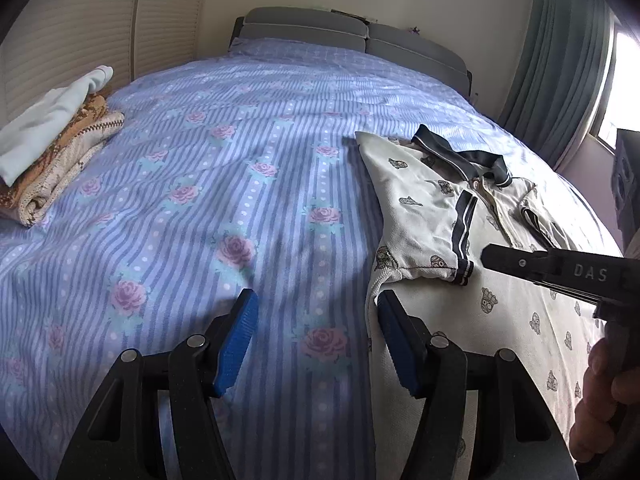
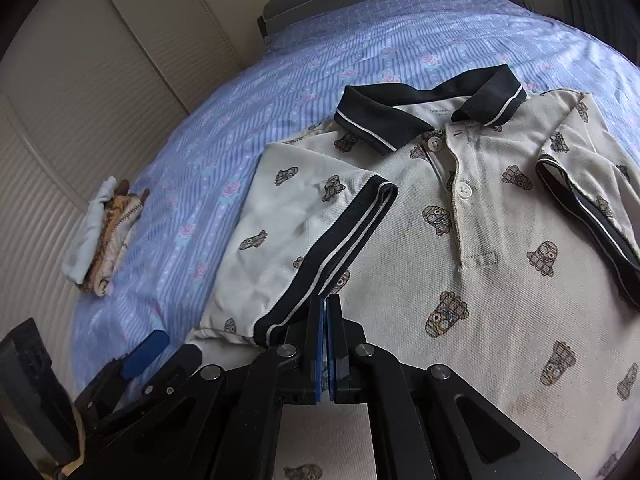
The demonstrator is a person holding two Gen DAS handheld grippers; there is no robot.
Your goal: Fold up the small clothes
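The polo shirt (image 2: 460,240) lies lengthwise just ahead of the right hand-held gripper (image 2: 325,308) (pinched together, holding nothing); the left hand-held gripper (image 1: 314,320) gapes beside its edge.

It was a home bedroom: a bed (image 1: 240,128) with a rose-patterned blue striped cover, a grey padded headboard (image 1: 352,36), and curtains (image 1: 560,60) beside a window (image 1: 624,88).

one polo shirt (image 2: 460,216) on one bed (image 1: 240,184); one stack of folded clothes (image 1: 52,148) far left; two grippers, left gripper (image 1: 316,340), right gripper (image 2: 325,308).
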